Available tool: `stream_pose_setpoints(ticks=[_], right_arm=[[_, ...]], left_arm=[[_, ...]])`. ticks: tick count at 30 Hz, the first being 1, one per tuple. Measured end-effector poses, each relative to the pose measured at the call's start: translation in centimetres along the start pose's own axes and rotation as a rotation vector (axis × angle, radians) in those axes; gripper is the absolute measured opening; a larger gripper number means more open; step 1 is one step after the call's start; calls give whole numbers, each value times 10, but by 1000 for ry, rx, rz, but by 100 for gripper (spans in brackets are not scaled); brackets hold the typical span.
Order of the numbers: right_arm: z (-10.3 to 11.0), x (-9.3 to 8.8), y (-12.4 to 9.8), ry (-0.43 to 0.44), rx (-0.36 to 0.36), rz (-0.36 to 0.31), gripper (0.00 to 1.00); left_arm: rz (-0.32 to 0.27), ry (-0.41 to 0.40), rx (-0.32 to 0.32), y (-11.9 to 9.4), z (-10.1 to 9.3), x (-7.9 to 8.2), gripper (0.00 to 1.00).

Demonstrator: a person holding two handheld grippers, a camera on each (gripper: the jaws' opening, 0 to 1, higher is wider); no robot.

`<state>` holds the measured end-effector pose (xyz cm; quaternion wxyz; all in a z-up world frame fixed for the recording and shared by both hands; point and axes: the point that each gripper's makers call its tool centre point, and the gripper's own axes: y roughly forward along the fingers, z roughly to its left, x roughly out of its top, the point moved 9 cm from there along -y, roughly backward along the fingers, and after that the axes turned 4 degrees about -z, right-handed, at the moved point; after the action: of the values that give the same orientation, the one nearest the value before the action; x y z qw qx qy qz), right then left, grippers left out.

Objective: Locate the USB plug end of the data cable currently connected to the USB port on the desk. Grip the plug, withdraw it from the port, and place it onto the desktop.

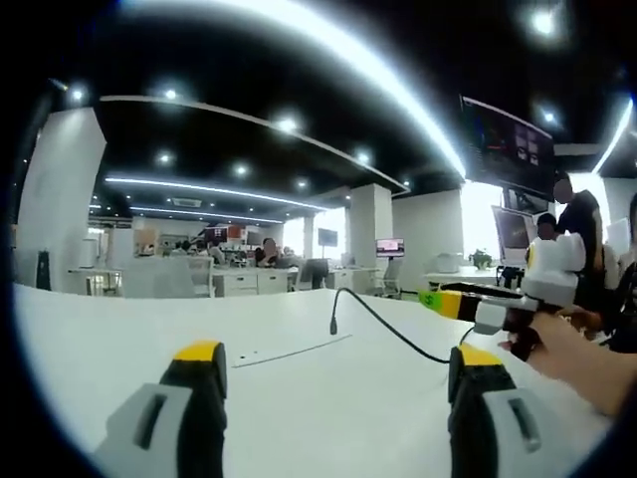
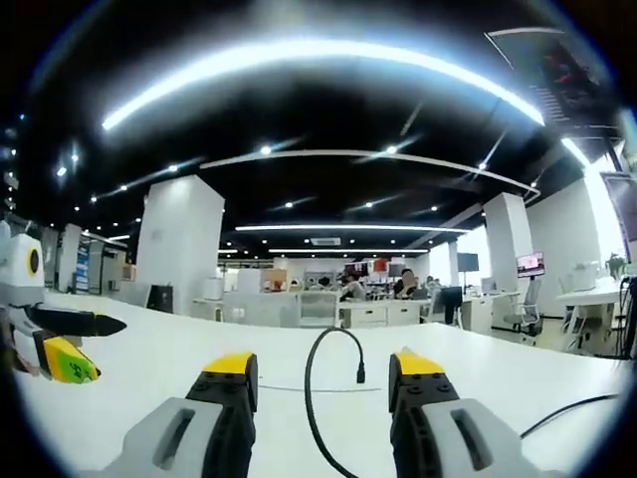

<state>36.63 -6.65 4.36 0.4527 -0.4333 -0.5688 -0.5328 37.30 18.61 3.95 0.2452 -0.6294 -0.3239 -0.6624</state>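
Seemingly the plug (image 2: 360,375) is being approached above the table (image 2: 159,363); both jaws are spread, nothing grasped; closing on it is needed next

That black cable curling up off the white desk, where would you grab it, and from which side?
I'd take the black cable by the small dark plug end, which hangs downward off the top of its arch, above the white desk. It sits just ahead of the right gripper, whose jaws stand open, so coming straight forward with one jaw on each side looks easiest.
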Motion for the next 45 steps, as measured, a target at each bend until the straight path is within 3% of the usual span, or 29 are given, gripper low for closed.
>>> stream_pose_setpoints(ticks=[6,22,45], right_arm=[[-3,1,3,8,-2,5,54],[-14,-3,20,-77,-39,39,53],[-35,-27,49,-116,-54,108,52]], left_arm=[[-8,37,-17,5,0,1,92],[5,32,-67,27,6,-10,92],[19,7,-91,53,7,-23,92]])
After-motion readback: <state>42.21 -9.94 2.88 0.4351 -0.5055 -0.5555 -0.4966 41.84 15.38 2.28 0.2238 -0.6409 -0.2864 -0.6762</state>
